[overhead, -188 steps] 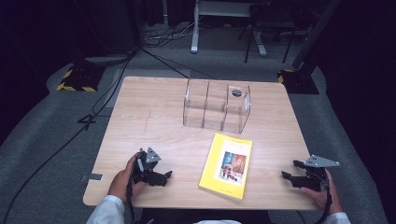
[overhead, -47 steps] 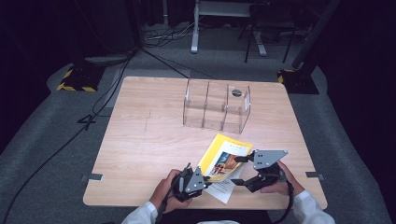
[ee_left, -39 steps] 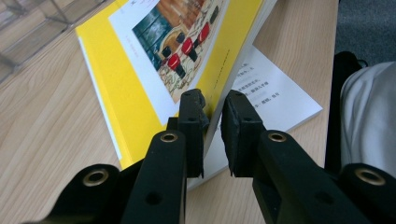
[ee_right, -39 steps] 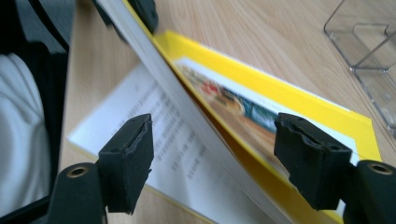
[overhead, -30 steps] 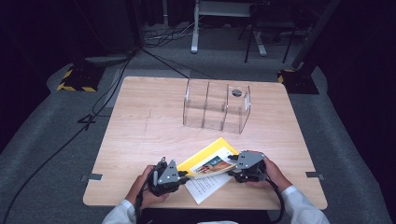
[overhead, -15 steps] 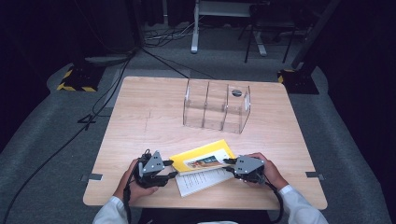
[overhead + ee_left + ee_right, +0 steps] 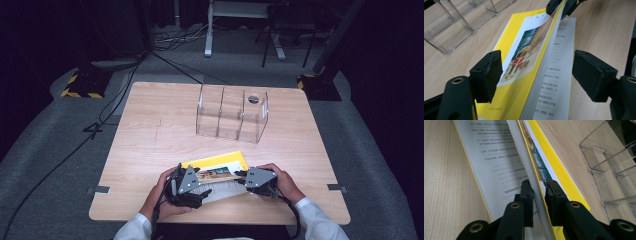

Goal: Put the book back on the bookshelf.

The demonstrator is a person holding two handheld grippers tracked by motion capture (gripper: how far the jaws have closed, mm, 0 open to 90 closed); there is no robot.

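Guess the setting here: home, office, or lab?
Probably a lab or recording studio: a lone wooden table on grey carpet, dark surroundings, cables across the floor, hazard-striped stand bases, and handheld grippers working a yellow book.

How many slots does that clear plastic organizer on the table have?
3, side by side in the clear organizer at the table's far middle: left, centre and right; the right end wall has a round hole.

Printed text on the open white page of the yellow-covered paperback book [image 7: 559,75] is too small and blurred to read. The clear acrylic three-slot organiser [image 7: 614,167] is cut off by the right gripper view's edge. In the high view, both forearms in white sleeves [image 7: 315,225] run off the bottom edge.
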